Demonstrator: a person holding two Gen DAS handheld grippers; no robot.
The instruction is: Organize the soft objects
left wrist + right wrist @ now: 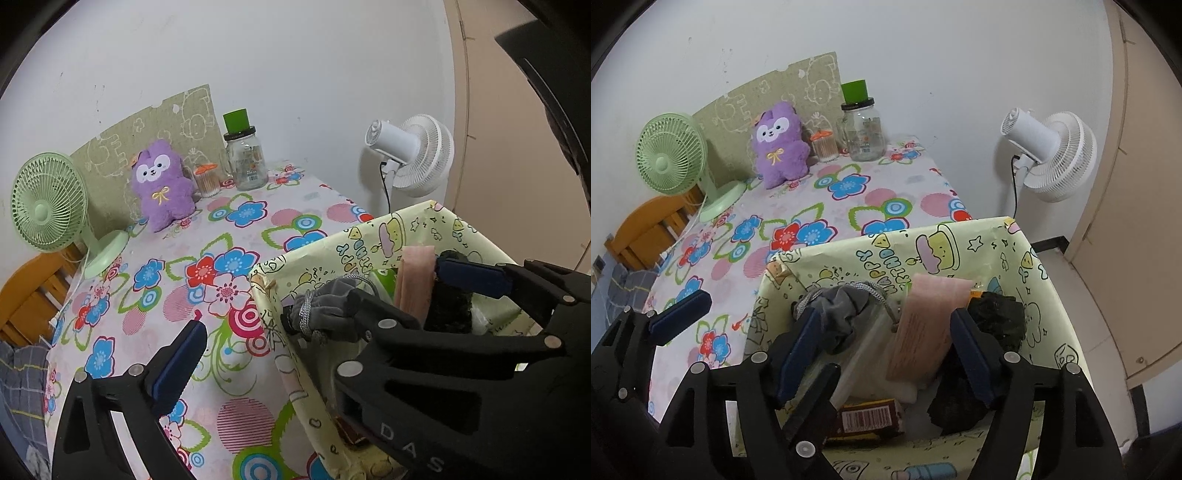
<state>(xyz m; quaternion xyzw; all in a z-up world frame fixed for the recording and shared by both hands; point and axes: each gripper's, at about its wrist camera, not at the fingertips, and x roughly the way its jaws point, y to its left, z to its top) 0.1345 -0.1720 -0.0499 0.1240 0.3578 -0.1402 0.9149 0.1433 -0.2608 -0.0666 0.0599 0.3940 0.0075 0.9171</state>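
A yellow-green cartoon-print box (960, 243) stands at the near right of the flowered table. Inside lie a grey cloth with a silver cord (842, 317), a pink packet (931, 325), a black fuzzy item (997, 317) and a brown carton (868, 417). My right gripper (884, 317) is open inside the box, the pink packet loose between its fingers and the grey cloth by its left one. My left gripper (764, 336) is wide open astride the box's left wall. Its inner finger is hidden in the left wrist view. A purple plush (162, 184) sits at the back.
A green desk fan (48, 206) stands at the table's back left, with a glass jar (245, 162) and a small stick-filled jar (208, 181) at the back. A white floor fan (413, 155) stands beyond the table's right edge, a wooden chair (33, 295) to the left.
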